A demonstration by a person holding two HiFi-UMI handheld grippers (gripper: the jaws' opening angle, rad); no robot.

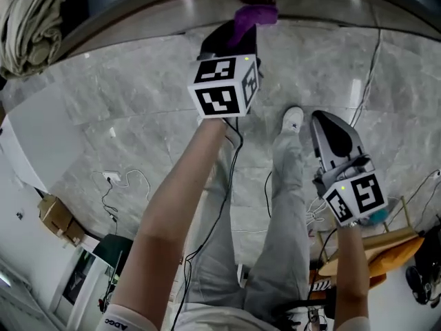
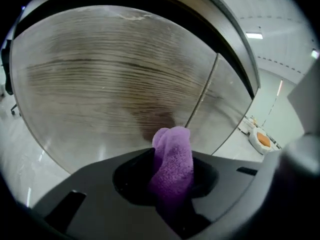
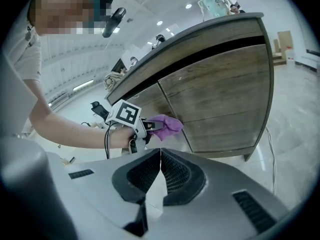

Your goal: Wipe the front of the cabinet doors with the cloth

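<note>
A purple cloth (image 1: 255, 14) is pinched in my left gripper (image 1: 240, 32), which is shut on it. In the left gripper view the cloth (image 2: 173, 156) sticks up between the jaws, right at the wood-grain cabinet door (image 2: 115, 79) near the seam (image 2: 202, 95) between two doors. From the right gripper view, the left gripper (image 3: 145, 126) holds the cloth (image 3: 168, 124) against the lower cabinet front (image 3: 220, 96). My right gripper (image 1: 329, 126) hangs lower and to the right, away from the cabinet. Its jaws (image 3: 160, 159) are shut with nothing between them.
A bottle (image 3: 212, 1) stands on the cabinet top. Cables (image 1: 120, 181) trail over the marble floor. A cardboard box (image 1: 58, 219) lies at left, wooden boards (image 1: 386, 250) at right, a bundled fabric (image 1: 27, 19) at top left. The person's shoe (image 1: 293, 119) is near the cabinet.
</note>
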